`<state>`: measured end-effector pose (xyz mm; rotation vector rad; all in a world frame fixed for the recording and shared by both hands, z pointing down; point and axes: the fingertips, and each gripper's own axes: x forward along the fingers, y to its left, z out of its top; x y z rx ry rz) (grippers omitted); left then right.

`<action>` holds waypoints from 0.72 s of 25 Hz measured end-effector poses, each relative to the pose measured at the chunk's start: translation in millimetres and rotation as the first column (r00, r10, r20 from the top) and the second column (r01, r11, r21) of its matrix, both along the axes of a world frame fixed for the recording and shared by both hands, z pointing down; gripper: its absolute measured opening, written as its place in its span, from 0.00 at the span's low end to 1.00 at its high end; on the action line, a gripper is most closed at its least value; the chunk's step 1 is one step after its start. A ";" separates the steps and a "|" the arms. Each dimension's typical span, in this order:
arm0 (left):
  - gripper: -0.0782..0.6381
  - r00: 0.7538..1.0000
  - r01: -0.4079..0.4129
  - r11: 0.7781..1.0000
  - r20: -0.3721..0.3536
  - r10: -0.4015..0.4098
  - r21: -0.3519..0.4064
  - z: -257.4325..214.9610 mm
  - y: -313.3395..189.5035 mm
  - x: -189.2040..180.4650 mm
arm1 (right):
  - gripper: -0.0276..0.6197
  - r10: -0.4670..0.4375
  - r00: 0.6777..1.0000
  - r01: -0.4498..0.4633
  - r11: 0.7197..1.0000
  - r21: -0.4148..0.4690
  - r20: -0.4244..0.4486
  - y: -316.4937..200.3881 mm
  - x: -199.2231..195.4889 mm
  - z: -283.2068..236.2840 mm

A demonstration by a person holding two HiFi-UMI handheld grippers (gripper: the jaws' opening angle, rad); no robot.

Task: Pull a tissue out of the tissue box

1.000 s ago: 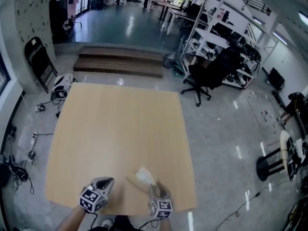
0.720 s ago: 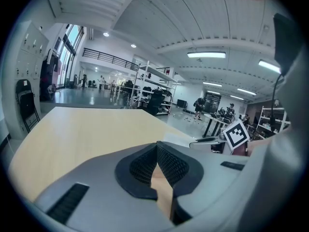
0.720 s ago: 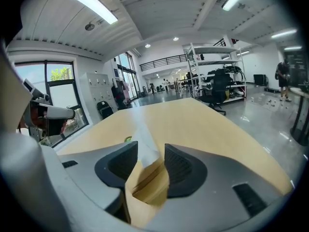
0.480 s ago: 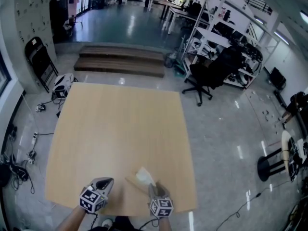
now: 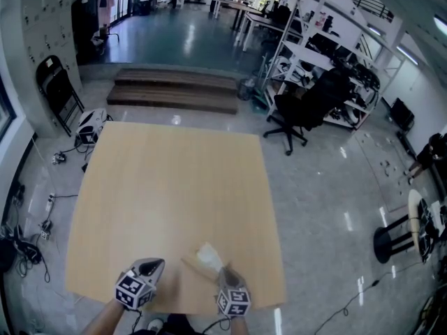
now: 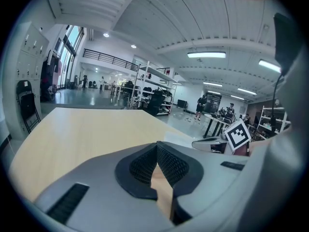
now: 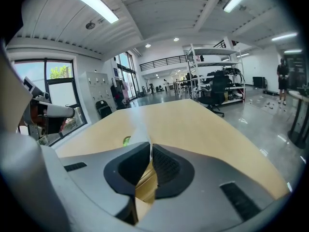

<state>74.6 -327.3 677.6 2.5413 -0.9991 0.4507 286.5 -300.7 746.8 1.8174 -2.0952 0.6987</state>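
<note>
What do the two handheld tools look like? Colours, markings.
Left tool and right tool: grey moulded shells, black textured pads in black surrounds, dark slots on top. Each carries a cube of black-and-white square markers.

Room: open workshop hall. Glossy grey floor [image 5: 314,187] fills the right of the head view. Light wooden table [image 5: 174,180] at centre. Low dark steps [image 5: 174,89] just above it. Black folding chair [image 5: 56,89] by the pale wall, upper left. Black office chair [image 5: 300,114] and white shelving racks [image 5: 328,40] upper right. Right gripper view: strip lights [image 7: 91,3] on white ceiling, window [image 7: 46,76] at left.
</note>
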 end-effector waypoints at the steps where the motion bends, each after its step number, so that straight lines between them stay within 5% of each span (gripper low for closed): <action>1: 0.12 1.000 0.000 1.000 0.000 0.000 0.001 -0.6 -0.3 -0.5 | 0.07 0.002 1.000 -0.002 1.000 0.001 -0.005 -0.2 -0.1 -0.4; 18: 0.12 1.000 0.011 1.000 -0.001 -0.010 0.021 -7.3 0.4 -5.1 | 0.05 -0.012 1.000 0.013 0.999 0.036 -0.018 -2.8 -3.0 -16.4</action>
